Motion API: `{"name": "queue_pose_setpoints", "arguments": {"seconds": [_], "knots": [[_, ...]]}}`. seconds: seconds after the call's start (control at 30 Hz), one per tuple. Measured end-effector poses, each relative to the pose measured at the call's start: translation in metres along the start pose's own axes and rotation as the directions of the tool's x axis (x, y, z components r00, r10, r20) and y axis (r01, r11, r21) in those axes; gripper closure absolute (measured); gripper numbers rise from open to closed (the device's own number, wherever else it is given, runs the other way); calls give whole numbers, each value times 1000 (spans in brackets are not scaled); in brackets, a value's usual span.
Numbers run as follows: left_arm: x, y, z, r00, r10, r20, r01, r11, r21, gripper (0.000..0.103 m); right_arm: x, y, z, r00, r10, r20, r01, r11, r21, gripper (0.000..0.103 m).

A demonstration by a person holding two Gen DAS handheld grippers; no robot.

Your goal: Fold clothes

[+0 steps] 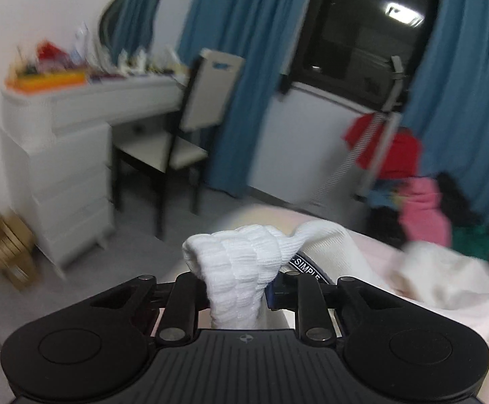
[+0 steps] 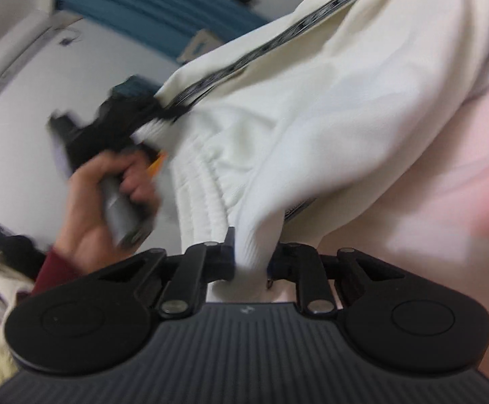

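Observation:
A white pair of sweatpants [image 2: 328,118] with a ribbed waistband and a black lettered side stripe [image 2: 261,54] hangs stretched between both grippers over a pink bed. My left gripper [image 1: 237,289] is shut on a bunched piece of the ribbed waistband [image 1: 244,252]. In the right wrist view, my right gripper [image 2: 251,262] is shut on another part of the white fabric near the waistband. The same view shows a person's hand [image 2: 93,195] in a dark red sleeve holding the left gripper [image 2: 143,124], which clamps the far end of the waistband. The picture is blurred.
A white dresser [image 1: 62,175] with clutter on top stands at the left, with a chair [image 1: 190,128] beside it. Blue curtains [image 1: 244,50] frame a dark window. A rack with a red garment [image 1: 389,148] and a pile of coloured clothes [image 1: 422,208] are at the right. The pink sheet [image 2: 463,202] lies below.

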State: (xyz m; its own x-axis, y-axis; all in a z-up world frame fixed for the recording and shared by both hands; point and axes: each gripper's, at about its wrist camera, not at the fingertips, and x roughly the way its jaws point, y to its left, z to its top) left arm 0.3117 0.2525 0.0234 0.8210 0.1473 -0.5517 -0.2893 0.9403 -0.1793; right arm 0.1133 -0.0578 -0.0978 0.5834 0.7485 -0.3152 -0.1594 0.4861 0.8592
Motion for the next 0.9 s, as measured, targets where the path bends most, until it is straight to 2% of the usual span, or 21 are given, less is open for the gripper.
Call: {"name": "queue_pose_setpoints", "arguments": {"seconds": [0.07,0.13,0.2,0.33,0.4,0.47,0.5,0.53,0.57,0.63,0.7,0.77,0.9], "knots": [[28,9,10,997,76,-16,-75,997,30,81,29,12,-3,1000,21,-22,-21,999,-37,86],[62,20,6,991,112,-73,-109,993,45,80,58,19,-1,999,8,-38,-11,997,-77,86],[89,26,-5,986,117,-118,-111,992,64,80,76,16,5,997,-34,-75,27,995,-95,86],[103,35,-20,987,106,-123,-98,993,69,76,81,10,13,988,-92,-127,69,982,-175,85],[102,36,-22,986,111,-125,-102,992,72,68,73,12,19,986,-95,-137,67,978,-195,85],[92,39,-24,980,146,-134,-138,988,69,37,73,24,20,982,-121,-147,85,969,-233,79],[82,40,-24,978,163,-131,-156,986,63,28,68,28,22,979,-141,-147,100,961,-256,74],[72,40,-23,978,174,-119,-168,984,59,14,62,30,23,979,-148,-137,107,956,-273,59],[59,41,-23,979,179,-101,-174,983,58,11,55,32,24,980,-155,-127,113,950,-290,39],[36,36,-25,980,177,-92,-172,983,57,10,42,37,26,980,-169,-105,127,938,-323,20],[17,27,-26,979,174,-106,-168,984,59,10,25,43,28,980,-178,-86,135,922,-362,20],[-8,12,-33,985,148,-93,-141,987,82,10,-9,49,28,978,-200,-53,159,889,-429,21],[-59,-44,-57,998,2,-58,7,988,154,10,-83,52,34,959,-273,78,269,788,-554,21]]}}
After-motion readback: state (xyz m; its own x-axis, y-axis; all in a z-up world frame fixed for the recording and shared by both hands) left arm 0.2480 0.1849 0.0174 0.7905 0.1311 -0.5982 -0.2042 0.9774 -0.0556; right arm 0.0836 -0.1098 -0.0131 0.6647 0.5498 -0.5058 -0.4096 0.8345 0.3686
